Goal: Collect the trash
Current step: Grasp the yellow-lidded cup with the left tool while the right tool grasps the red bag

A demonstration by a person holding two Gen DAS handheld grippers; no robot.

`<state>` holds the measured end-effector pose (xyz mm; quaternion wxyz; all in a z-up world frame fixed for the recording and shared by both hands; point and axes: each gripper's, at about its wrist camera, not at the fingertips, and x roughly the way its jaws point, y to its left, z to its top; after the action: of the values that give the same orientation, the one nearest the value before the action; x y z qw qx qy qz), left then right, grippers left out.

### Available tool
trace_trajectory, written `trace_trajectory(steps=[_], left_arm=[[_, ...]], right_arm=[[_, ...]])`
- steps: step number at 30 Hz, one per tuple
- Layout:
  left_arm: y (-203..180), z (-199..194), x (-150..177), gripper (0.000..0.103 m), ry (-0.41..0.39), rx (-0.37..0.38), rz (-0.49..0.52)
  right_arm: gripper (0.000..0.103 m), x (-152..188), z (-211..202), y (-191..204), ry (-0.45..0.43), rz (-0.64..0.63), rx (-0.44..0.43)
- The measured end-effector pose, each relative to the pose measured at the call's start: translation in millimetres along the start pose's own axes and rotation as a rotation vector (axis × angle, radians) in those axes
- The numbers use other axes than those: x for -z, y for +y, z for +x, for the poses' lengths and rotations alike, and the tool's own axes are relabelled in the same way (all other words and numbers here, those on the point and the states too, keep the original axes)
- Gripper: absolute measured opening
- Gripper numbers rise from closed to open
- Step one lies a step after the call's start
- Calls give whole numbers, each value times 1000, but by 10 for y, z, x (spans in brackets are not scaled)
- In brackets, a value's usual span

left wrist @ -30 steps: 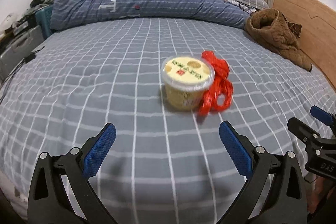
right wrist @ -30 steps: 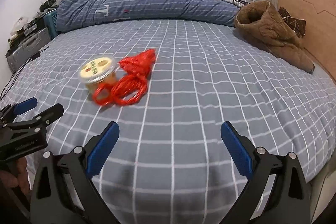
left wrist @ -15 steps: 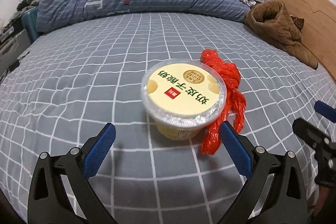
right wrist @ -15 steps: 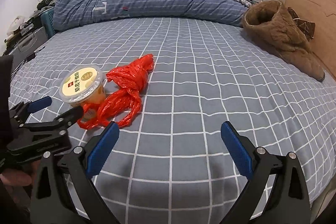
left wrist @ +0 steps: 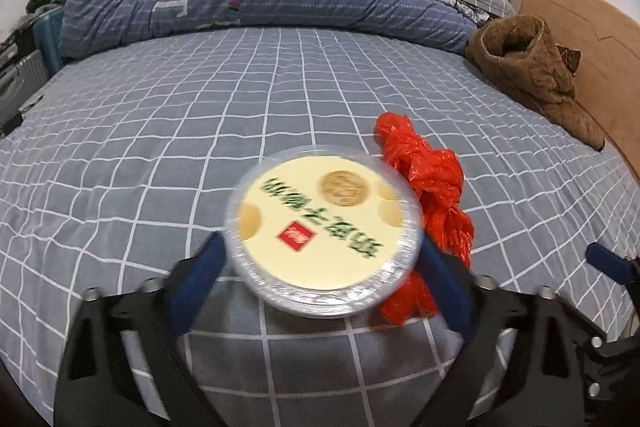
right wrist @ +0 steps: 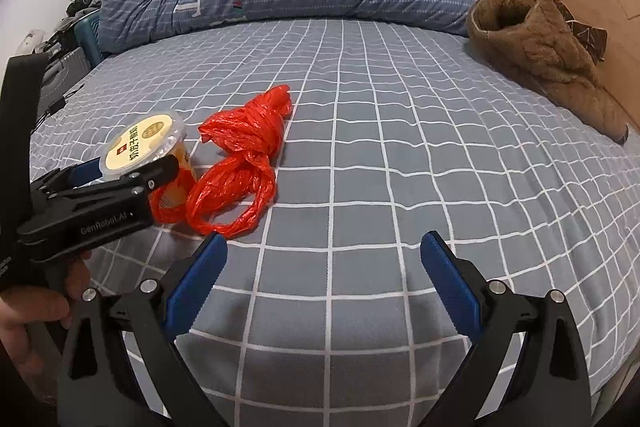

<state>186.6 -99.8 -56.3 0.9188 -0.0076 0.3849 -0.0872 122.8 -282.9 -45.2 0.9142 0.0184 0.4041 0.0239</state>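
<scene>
Tub [left wrist: 324,233] of yellow snack sits on the bed [left wrist: 160,131] between the left claw [left wrist: 320,279], whose jaws have just been closing, not yet pressing; likely light, crushable, so grip below the rim. Red bag [right wrist: 240,163], soft, lies beside it; right claw [right wrist: 322,279] gapes empty

Round yellow plastic cup [left wrist: 324,235] with clear lid, upright on checked bedsheet; crumpled red plastic bag [right wrist: 240,163] touching its side.
</scene>
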Motion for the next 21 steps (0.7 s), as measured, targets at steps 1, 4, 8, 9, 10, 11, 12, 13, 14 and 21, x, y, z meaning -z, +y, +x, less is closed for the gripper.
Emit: trace_trajectory(steps=[1,4,8,9,10,11,12,13,14,21], left_arm=[[22,-10,0,84,-4,-3,-2],[88,-23,-15,83,-9,-9,-4],[276,-89,-28,83,-18,-36,-20],[326,-105,-30,83,-21,-44,-22],[375,-117,-31,83,-23,-51,-24],[425,-128,-32,83,-24,-56,-27],[492,-136,-32,83,-24,-63,-35],[542,-143,-32,83,-24,-69,-39],[586,-149,-24,83,-24,-73,-40],[732,-173,-17,83,-28,-80,-44]], right_arm=[[93,-24,22,13,1,0,-2],[93,-92,72,67,-3,-7,-8],[93,-218,152,171,-12,-14,-18],[93,-252,175,198,-14,-15,-21],[93,-299,207,243,-17,-18,-27],[93,-338,233,279,-19,-20,-30],[93,-379,265,318,-21,-21,-32],[93,-422,313,373,-21,-22,-33],[93,-455,354,411,-20,-21,-35],[93,-589,721,597,20,-17,-27]])
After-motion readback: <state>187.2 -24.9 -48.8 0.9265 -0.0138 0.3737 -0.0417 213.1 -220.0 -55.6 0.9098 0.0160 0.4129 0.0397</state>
